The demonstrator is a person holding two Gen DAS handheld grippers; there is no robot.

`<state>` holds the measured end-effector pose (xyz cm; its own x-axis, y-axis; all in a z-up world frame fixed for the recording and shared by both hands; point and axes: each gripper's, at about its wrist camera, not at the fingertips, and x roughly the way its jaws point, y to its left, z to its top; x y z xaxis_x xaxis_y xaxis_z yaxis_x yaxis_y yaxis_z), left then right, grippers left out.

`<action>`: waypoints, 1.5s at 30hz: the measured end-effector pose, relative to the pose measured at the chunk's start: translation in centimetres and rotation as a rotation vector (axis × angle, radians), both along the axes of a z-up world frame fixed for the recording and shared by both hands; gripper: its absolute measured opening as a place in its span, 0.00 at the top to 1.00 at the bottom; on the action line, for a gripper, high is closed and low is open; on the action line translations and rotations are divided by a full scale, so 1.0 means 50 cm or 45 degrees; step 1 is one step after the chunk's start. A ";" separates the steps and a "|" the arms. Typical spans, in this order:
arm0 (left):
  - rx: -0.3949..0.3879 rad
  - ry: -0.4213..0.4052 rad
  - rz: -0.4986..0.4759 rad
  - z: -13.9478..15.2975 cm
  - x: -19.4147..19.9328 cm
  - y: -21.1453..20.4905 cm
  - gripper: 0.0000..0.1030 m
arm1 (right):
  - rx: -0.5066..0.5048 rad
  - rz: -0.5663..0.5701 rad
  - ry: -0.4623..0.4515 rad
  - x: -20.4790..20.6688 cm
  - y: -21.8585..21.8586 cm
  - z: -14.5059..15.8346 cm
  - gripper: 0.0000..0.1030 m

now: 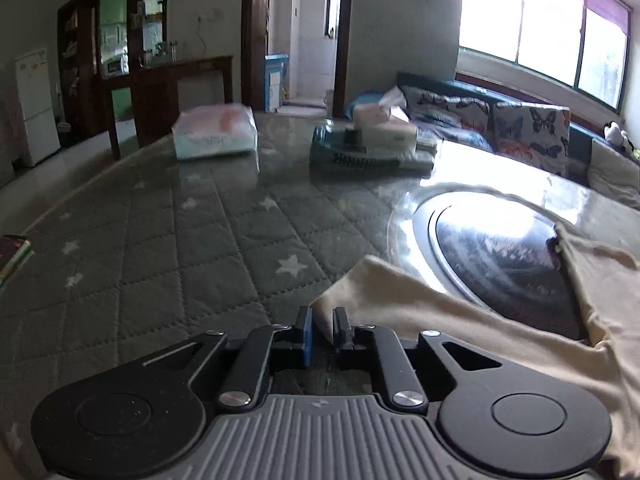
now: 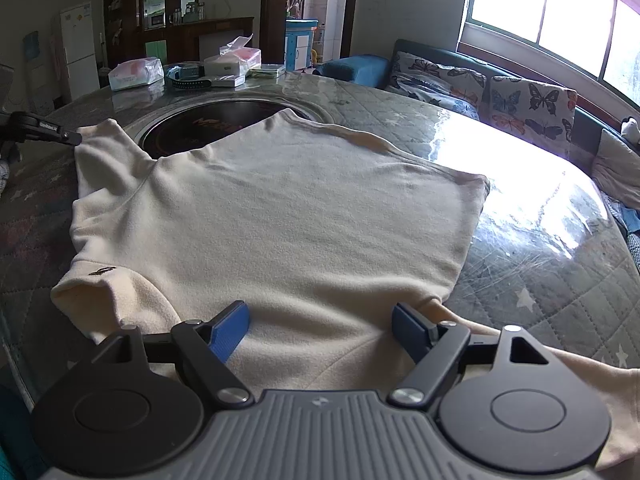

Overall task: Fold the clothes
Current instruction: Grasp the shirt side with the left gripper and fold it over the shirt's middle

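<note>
The left gripper has its fingers nearly closed, pinching a corner of the cream shirt, which lies spread flat on the quilted table and partly over the round inset cooktop. The right gripper hovers over the shirt's near edge at 6 o'clock, its blue pads spread wide, holding nothing. At 11 o'clock on the table, a tissue pack sits beside a dark tray carrying a tissue box

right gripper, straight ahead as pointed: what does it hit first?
Probably the cream shirt: the open right gripper points across its spread fabric, low over it. Past the shirt lies the table's dark round inset; height is unclear.
</note>
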<state>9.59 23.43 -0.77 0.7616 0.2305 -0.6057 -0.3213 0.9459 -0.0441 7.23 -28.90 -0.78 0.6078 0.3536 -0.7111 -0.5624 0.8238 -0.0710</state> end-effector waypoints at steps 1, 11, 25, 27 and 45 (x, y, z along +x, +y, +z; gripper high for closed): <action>0.002 -0.015 -0.024 0.010 -0.009 -0.012 0.88 | -0.002 0.003 0.001 0.001 0.000 0.000 0.21; -0.095 -0.080 -0.662 0.039 -0.050 -0.233 0.89 | -0.012 0.005 -0.010 -0.003 0.002 0.001 0.21; -0.036 0.119 -0.775 -0.014 -0.088 -0.246 0.90 | -0.014 0.010 -0.020 -0.004 0.003 0.000 0.20; -0.019 0.097 -0.783 0.002 -0.086 -0.254 0.90 | -0.012 0.012 -0.022 -0.004 0.001 0.000 0.20; -0.117 0.090 -0.757 -0.019 0.048 -0.324 0.88 | 0.049 -0.032 -0.056 -0.019 -0.015 0.014 0.25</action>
